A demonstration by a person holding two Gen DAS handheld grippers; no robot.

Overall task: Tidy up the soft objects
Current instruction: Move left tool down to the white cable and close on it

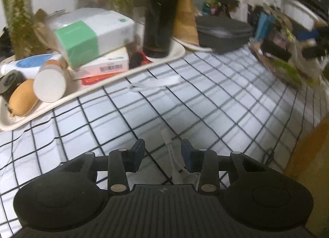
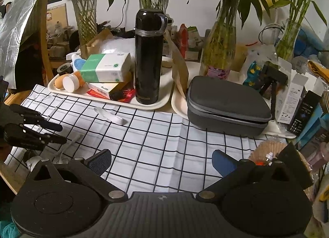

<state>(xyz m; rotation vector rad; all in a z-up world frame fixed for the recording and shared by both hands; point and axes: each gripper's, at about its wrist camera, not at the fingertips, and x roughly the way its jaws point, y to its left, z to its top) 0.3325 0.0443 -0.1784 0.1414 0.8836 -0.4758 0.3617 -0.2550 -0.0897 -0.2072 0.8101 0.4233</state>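
A white checked cloth (image 2: 156,135) covers the tabletop before cluttered trays and vased plants. Left tongs (image 1: 162,147) stand parted around a white cable (image 1: 172,159); right tongs (image 2: 162,159) gape wide, holding nothing.

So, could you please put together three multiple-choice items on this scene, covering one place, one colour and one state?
1. The tall black flask stands:
A on a cream tray
B on the checked cloth
C on the grey zip case

2. The band on the white tissue pack is:
A red
B green
C blue

3. The right tool is:
A shut on a cable
B holding cloth
C open, empty

Answers: 1 A, its base sits inside the tray rim; 2 B, a green wrap shows; 3 C, the fingers stand wide apart.
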